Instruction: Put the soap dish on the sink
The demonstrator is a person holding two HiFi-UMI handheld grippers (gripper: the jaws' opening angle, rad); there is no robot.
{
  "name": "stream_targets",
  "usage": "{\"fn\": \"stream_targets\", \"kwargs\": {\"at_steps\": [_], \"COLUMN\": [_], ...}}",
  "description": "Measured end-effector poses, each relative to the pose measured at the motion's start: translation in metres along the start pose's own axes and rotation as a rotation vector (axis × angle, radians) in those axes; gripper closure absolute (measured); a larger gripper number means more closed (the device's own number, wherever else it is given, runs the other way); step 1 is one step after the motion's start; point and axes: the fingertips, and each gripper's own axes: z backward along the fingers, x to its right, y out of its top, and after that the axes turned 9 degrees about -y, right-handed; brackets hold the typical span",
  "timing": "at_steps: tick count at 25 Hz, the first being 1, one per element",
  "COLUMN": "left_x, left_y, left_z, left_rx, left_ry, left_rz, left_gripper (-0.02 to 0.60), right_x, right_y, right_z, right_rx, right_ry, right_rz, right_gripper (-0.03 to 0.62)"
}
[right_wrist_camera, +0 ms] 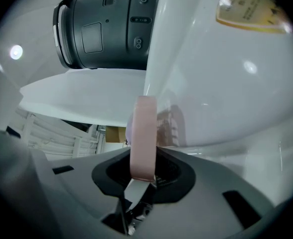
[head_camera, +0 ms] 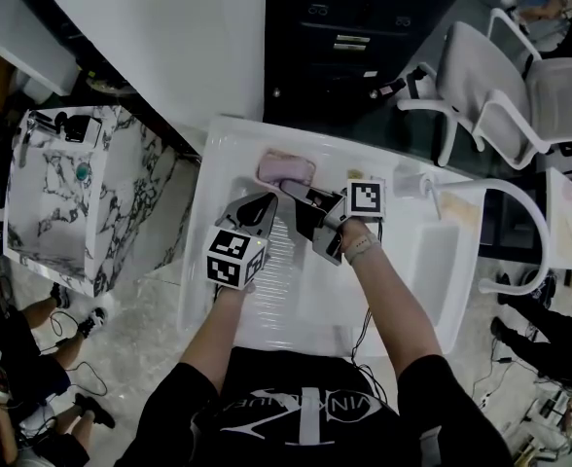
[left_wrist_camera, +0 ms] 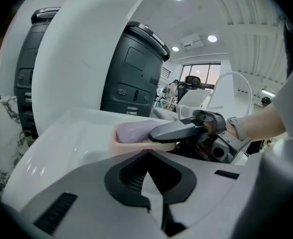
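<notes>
Right gripper view shows the right tool closed narrowly on the thin rim of the pink oval plastic soap dish, which is seen edge-on between its jaws. A pinch on the rim looks chosen because the shallow dish offers no other thin edge, and it lets the tray be carried level. The dish sits just ahead of that tool's tips, at the far rim of the white moulded sink. Whether its underside touches the ledge I cannot tell. Inside the dish lies a pale purple bar of soap, filling most of it, so keeping the dish flat probably stops the bar sliding out. The left tool hovers just short of the dish, jaws together on nothing, seemingly ready to steady it. Nothing else shows in the basin beneath both tools.
</notes>
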Motion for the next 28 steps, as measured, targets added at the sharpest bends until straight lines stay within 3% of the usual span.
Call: {"fn": "stream_targets", "kwargs": {"at_steps": [6, 17, 28], "left_x": [0.004, 0.005, 0.005], "left_y": [-0.002, -0.002, -0.006], "left_z": [-0.012, -0.017, -0.020], "left_rx": [-0.035, -0.032, -0.025], "left_ry": [-0.040, -0.071, -0.093], "left_rz": [0.017, 0.060, 0.101], "left_gripper": [0.568, 0.566, 0.566], "right_x": [0.004, 0.008, 0.002], "right_y": [0.003, 0.002, 0.000], "right_z": [0.000, -0.001, 0.000], "right_rx": [0.008, -0.015, -0.054], "right_ry": [-0.010, -0.003, -0.005], "right_rz": [-0.010, -0.129, -0.124], "right_gripper": [0.502, 0.490, 0.372]}}
